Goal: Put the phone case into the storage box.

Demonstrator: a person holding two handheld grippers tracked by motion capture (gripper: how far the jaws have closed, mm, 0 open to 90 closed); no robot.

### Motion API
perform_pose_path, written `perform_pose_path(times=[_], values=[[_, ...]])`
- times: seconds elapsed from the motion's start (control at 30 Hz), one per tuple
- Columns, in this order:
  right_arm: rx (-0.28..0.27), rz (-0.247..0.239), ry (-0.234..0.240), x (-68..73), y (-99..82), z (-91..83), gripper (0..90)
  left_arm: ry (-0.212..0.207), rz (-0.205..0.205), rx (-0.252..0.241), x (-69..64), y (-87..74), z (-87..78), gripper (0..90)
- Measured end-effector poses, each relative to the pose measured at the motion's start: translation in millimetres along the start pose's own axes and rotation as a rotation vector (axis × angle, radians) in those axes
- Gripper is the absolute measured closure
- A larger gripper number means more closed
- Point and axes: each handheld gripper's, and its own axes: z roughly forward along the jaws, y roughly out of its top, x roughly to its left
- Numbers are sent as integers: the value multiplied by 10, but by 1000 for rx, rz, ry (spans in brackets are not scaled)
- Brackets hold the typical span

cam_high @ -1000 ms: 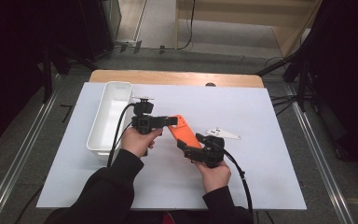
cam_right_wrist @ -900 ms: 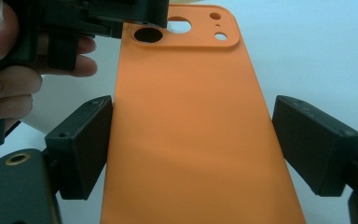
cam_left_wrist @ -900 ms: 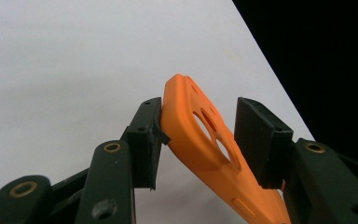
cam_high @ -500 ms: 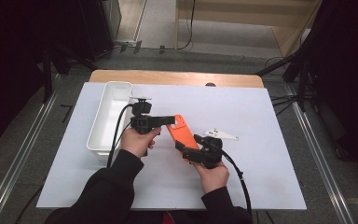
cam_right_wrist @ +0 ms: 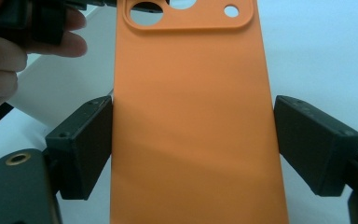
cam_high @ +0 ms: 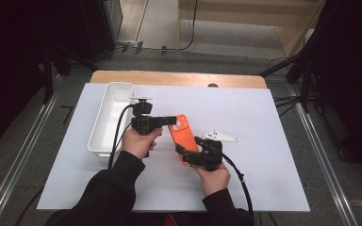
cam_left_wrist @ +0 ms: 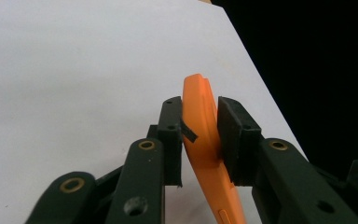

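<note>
Tongs on the left (cam_high: 173, 120) pinch the far end of the orange phone case (cam_high: 183, 136), one jaw on each face; their jaws have just been closing with the case between them. Seen in the left gripper view, the case (cam_left_wrist: 208, 140) stands edge-on between the two black pads (cam_left_wrist: 231, 137), both of which press against it. From the high view, the left hand (cam_high: 139, 141) holds this gripper level, its jaws pointing right, with the cable trailing back over the wrist.

At the far left of the white worktop (cam_high: 264, 117) sits a long white tray (cam_high: 114, 117), just beside the left hand.

Centre: the orange phone case is held above the worktop between the two hands, its camera cut-out at the far end, tilted slightly.

Right: the right tongs (cam_high: 185, 153) grip the near end of the case across its width, jaws spread wide. In the right gripper view the case (cam_right_wrist: 191, 130) lies back-face up with the left pad (cam_right_wrist: 81, 140) against its edge; the right pad (cam_right_wrist: 314, 144) stands close to the other edge, and contact there cannot be told for certain. The right hand (cam_high: 212, 176) holds this gripper from the near side. A grey three-cornered plate (cam_high: 220, 136) sits atop the right gripper
</note>
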Motion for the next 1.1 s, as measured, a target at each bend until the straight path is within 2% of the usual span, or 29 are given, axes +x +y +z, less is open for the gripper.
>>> perform_pose_path(times=[0.37, 0.6, 1.1], values=[[8, -36, -14, 18, -6, 25, 142, -33, 4, -3, -17, 8, -26, 753], [4, -58, -27, 40, 12, 18, 141, -36, 10, -11, -47, 21, -56, 759], [10, -84, -15, 50, 32, 28, 140, -61, 29, -11, -109, 37, -95, 764]])
